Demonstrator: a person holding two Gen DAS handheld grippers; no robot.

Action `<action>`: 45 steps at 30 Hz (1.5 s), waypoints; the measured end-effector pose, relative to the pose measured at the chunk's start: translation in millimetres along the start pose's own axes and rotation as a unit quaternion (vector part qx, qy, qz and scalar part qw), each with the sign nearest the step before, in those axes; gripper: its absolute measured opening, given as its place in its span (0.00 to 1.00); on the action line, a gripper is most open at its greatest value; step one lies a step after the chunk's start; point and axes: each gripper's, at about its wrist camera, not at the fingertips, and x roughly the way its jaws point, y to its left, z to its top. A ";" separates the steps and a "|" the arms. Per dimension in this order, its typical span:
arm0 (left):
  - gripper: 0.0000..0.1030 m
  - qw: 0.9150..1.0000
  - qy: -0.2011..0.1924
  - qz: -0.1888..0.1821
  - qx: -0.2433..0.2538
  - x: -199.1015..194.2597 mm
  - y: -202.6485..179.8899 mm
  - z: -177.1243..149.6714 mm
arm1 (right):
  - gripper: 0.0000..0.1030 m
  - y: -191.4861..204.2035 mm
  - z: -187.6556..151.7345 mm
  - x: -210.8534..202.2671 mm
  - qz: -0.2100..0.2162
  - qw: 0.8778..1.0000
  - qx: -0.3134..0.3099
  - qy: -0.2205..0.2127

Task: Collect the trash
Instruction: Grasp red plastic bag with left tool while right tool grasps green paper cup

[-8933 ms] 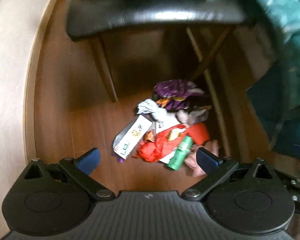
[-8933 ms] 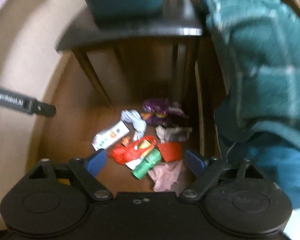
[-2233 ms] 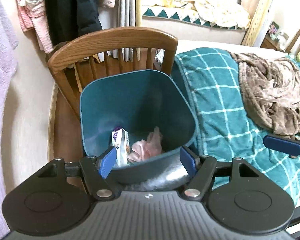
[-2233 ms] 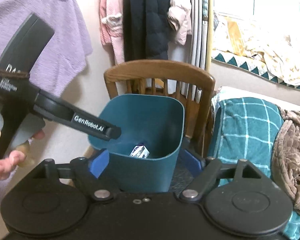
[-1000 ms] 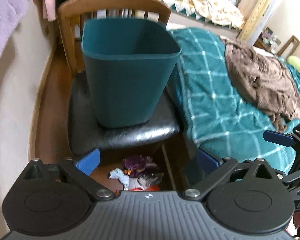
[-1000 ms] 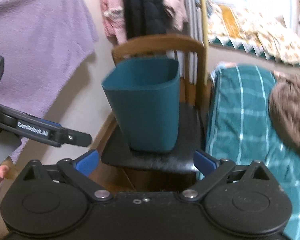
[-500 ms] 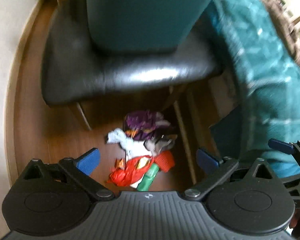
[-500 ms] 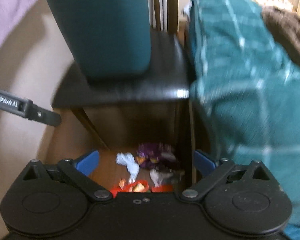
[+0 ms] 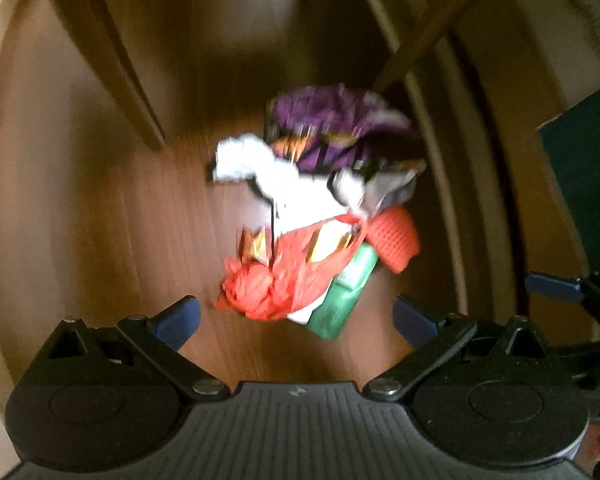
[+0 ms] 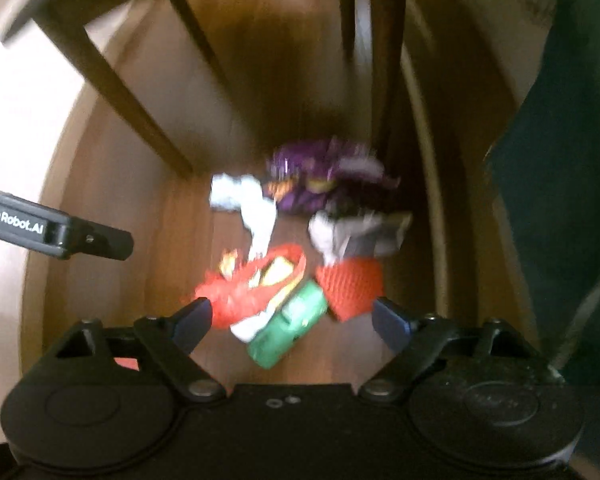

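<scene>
Right gripper pointing steeply down at the floor, blue jaws closing yet wide apart, nothing pinched; straddling from above the green bottle and the edge of the red crinkled wrapper, not touching either as far as the blur allows. Left gripper likewise aimed down, jaws spread and empty, over the same heap. Just beyond the bottle: a red mesh piece on the right, white crumpled paper and a grey scrap further out, a purple wrapper at the far end. All of it in one overlapping pile on the wooden floor, under the chair, between the chair legs and the wooden rail along the teal blanket.

Likely trouble: both grippers converging on one small pile, so a knock between them or a shove scattering light wrappers. Bottle round and half under the red wrapper, so liable to roll or squirt out of closing jaws. Thin foil lying flat, easily missed by the pads. Chair legs close enough to snag on lifting
</scene>
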 end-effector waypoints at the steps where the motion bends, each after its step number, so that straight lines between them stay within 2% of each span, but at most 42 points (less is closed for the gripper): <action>1: 1.00 1.000 0.011 -0.005 -0.005 17.7 4.0 -2.4 | 0.81 -0.7 -3.9 15.2 0.002 1.000 0.004 0.009; 6: 1.00 0.999 0.048 -0.002 -0.018 86.6 17.5 -9.2 | 0.77 -3.7 -20.0 83.6 0.009 0.999 0.019 0.044; 10: 1.00 0.996 0.066 -0.013 -0.051 133.2 33.2 -10.0 | 0.75 -9.3 -31.4 132.0 0.009 0.997 0.037 0.060; 16: 1.00 0.992 0.086 -0.042 -0.078 175.3 43.2 -7.4 | 0.72 -9.5 -40.9 186.4 0.028 0.995 0.055 0.075; 25: 1.00 0.988 0.111 -0.058 -0.090 214.6 57.0 -6.1 | 0.64 -8.5 -44.7 227.5 0.040 0.994 0.059 0.088; 29: 0.99 0.985 0.118 -0.069 -0.103 225.1 62.6 -9.1 | 0.62 -13.9 -45.7 238.6 0.044 0.991 0.082 0.092; 34: 0.99 0.980 0.121 -0.086 -0.134 229.1 74.2 -12.2 | 0.62 -23.2 -51.3 241.4 0.068 0.988 0.111 0.086; 35: 0.98 0.978 0.120 -0.091 -0.142 229.1 79.2 -13.6 | 0.60 -26.0 -52.5 241.2 0.073 0.986 0.120 0.087; 38: 0.93 0.974 0.119 -0.099 -0.163 228.1 84.8 -15.3 | 0.44 -36.8 -56.4 240.4 0.084 0.981 0.149 0.087; 41: 0.81 0.972 0.116 -0.105 -0.175 222.2 86.5 -16.5 | 0.43 -45.1 -58.8 239.3 0.091 0.979 0.163 0.087; 45: 0.63 0.971 0.111 -0.100 -0.187 212.2 88.4 -18.1 | 0.43 -45.1 -61.2 234.4 0.082 0.981 0.152 0.086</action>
